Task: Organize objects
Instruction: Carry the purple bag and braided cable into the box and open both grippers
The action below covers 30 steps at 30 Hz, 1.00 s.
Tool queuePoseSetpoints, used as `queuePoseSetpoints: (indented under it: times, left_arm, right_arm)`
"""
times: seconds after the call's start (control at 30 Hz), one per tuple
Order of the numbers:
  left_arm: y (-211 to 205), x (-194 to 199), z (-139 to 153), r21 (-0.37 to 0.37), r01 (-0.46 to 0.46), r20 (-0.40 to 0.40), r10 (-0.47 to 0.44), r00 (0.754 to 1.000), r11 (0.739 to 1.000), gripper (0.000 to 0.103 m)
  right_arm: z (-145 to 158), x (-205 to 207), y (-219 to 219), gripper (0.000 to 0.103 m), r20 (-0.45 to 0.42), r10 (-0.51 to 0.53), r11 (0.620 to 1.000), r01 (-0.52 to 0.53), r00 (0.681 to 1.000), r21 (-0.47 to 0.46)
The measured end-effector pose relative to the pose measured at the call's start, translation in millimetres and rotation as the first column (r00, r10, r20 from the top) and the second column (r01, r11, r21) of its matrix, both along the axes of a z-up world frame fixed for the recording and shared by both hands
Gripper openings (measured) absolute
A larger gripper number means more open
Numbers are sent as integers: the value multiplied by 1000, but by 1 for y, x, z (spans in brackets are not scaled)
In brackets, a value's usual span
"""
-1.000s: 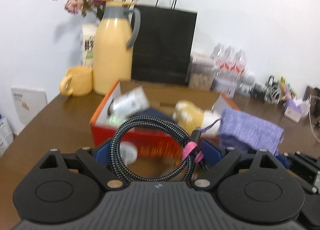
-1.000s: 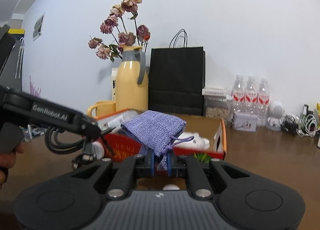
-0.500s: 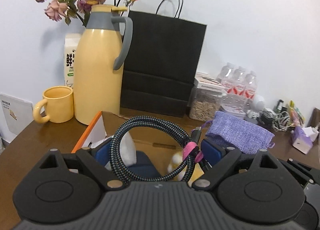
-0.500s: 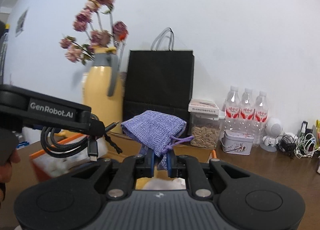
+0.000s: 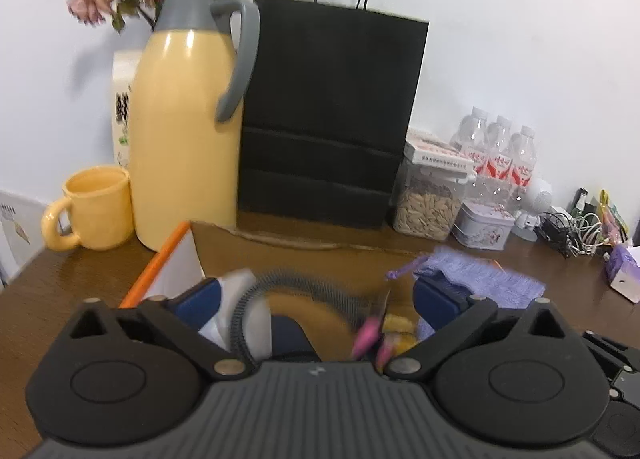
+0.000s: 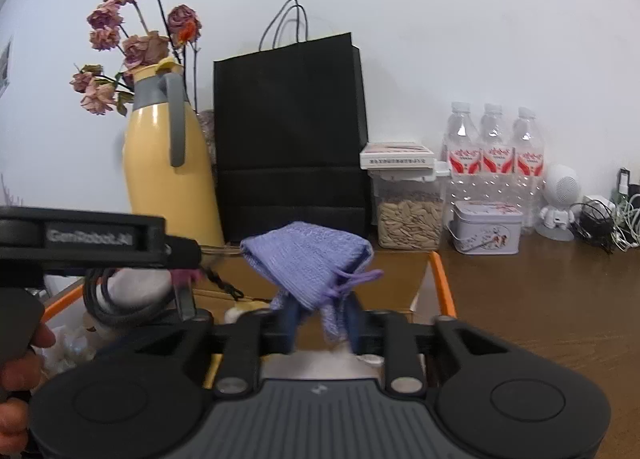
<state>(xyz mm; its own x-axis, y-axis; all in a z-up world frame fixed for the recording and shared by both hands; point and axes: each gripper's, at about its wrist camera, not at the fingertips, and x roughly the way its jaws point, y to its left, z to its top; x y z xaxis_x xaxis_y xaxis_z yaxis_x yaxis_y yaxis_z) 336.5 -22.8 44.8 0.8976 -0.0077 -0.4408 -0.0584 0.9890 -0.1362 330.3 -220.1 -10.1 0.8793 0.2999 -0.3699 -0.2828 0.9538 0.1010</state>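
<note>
My left gripper is open over the orange-edged cardboard box. The coiled braided cable with a pink tie is blurred and dropping between the spread fingers into the box. My right gripper has its fingers parted with the purple drawstring pouch still resting between them, above the box. The pouch also shows in the left wrist view. The left gripper and cable show at left in the right wrist view.
Behind the box stand a yellow thermos jug, a yellow mug, a black paper bag, a seed jar, a tin, water bottles and tangled cables. Dried roses rise behind the jug.
My left gripper opened and the cable is falling out of it into the box. My right gripper's fingers spread apart around the pouch. Both grippers moved closer over the box.
</note>
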Motion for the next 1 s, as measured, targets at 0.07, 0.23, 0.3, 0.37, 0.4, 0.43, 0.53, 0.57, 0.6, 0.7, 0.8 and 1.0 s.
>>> queuePoseSetpoints:
  times: [0.07,0.23,0.3,0.37,0.4,0.43,0.53,0.57,0.6,0.7,0.8,1.0]
  left_arm:
    - [-1,-3,2,14,-6,5,6,1000,1000,103]
    - [2,-3,2,2,-7,-2,7,1000,1000,103]
    - [1,-4,2,6,-3,-6,3,1000,1000,103]
    - [1,-6,3,10,2,-4,-2,1000,1000,103]
    - [1,-6,3,10,5,-3,-5,1000,1000,103]
    - [1,-7,2,11,7,-3,-7,1000,1000,103]
    - [0,-7,2,17,9,-7,-9,1000,1000,103]
    - [1,-7,1,17,8,-8,-8,1000,1000,103]
    - [1,-7,1,17,8,-8,-8,1000,1000,103]
    - [1,-9,2,18,10,-5,-10,1000,1000,103]
    - [2,-12,4,19,12,2,-12,1000,1000,103]
    - [9,-30,13,20,18,42,-19,999,1000,103]
  right_arm:
    - [-1,-4,-2,85,3,-1,1000,1,1000,5]
    - [2,-10,0,83,22,8,1000,-8,1000,-2]
    - [3,-12,1,83,22,13,1000,-13,1000,-6]
    - [3,-13,1,83,23,16,1000,-16,1000,-7]
    - [3,-14,1,83,24,17,1000,-17,1000,-8]
    - [4,-14,1,83,25,17,1000,-17,1000,-8]
    - [3,-14,3,83,22,16,1000,-16,1000,-15]
    - [3,-15,2,83,22,15,1000,-14,1000,-17]
    - [3,-15,2,83,22,14,1000,-14,1000,-17]
    - [4,-16,2,85,26,12,1000,-12,1000,-17]
    - [6,-19,1,85,31,13,1000,-13,999,-16]
    - [14,-33,-3,89,46,21,1000,-20,999,-20]
